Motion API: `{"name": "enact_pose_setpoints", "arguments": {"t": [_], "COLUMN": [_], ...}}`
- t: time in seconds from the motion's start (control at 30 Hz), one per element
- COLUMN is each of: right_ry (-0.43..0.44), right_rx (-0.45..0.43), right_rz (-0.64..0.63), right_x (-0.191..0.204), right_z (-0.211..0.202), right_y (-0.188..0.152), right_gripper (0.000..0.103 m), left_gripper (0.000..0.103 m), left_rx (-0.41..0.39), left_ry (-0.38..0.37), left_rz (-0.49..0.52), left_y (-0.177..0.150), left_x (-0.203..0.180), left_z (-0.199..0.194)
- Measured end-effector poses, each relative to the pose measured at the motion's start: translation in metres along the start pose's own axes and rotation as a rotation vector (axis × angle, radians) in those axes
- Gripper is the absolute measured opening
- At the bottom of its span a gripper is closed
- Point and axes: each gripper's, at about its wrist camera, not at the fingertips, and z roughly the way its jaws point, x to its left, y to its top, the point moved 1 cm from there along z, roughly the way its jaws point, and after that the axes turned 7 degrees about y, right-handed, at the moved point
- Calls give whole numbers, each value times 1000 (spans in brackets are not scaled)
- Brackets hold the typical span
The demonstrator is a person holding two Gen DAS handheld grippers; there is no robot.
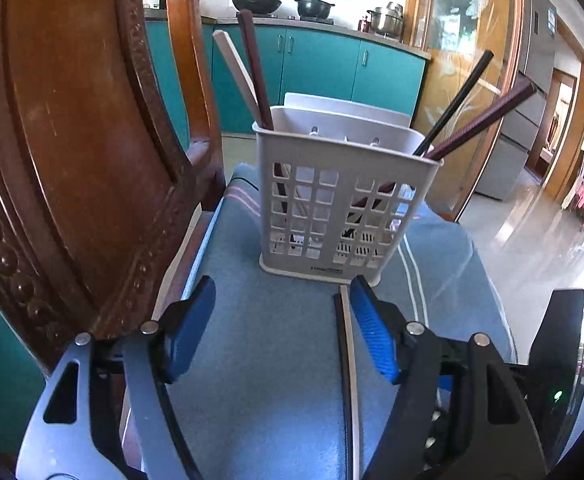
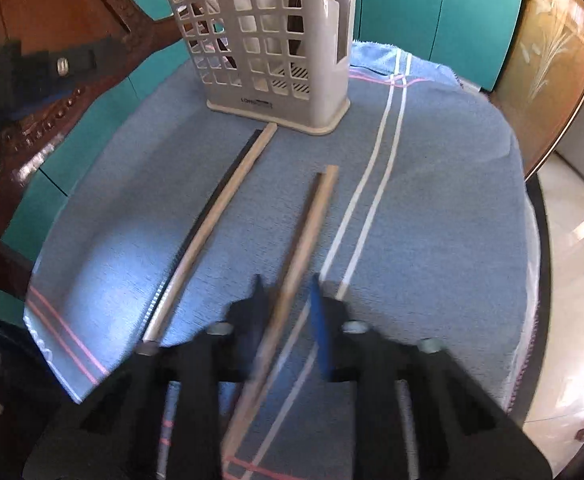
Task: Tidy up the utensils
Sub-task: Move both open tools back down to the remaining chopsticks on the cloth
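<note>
- Right gripper (image 2: 286,304): fingers drawn in close about the near end of a pale chopstick (image 2: 312,220), with slivers of blue towel (image 2: 432,240) showing either side, so apparently not yet pinching.
- Close squarely across the stick; should settle both pads flat before any lift, or the stick is likely to swivel.
- Left gripper (image 1: 282,320): spread wide and empty, low over the towel's near half.
- Just inside its right finger, a black chopstick (image 1: 340,360) and a pale partner (image 1: 352,360) side by side, running towards the far edge.
- Centre over that pair before closing; take both together or shift across for one.
- At the towel's far edge, upright grey holder (image 1: 348,200), sticks already leaning in both compartments.
- Raise tips clear of its rim, then lower steeply into a gap between the leaning sticks.
- Mind the carved chair back (image 1: 72,140) close on the left.
</note>
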Motion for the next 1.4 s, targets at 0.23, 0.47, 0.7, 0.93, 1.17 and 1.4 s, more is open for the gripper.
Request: {"name": "enact_pose_setpoints", "arguments": {"t": [0.23, 0.47, 0.7, 0.93, 1.17, 1.4], "right_ry": [1, -34, -83, -112, -101, -107], "right_rx": [-19, -46, -33, -29, -42, -58], "right_rz": [84, 94, 87, 115, 122, 158], "right_x": [-26, -40, -44, -52, -52, -60], "right_z": [-9, -19, -18, -17, -18, -23], "right_y": [13, 16, 15, 13, 13, 14], "right_gripper": [12, 13, 14, 15, 15, 15], "left_gripper": [71, 73, 76, 77, 77, 77], "left_rx": [51, 145, 193, 219, 249, 287], "left_ry": [25, 20, 34, 44, 53, 7], "left_rz": [16, 44, 90, 120, 153, 156], "left_y": [-6, -16, -26, -34, -40, -48], "left_x": [-1, -6, -14, -22, -29, -33], "left_z": [7, 25, 36, 47, 56, 61]}}
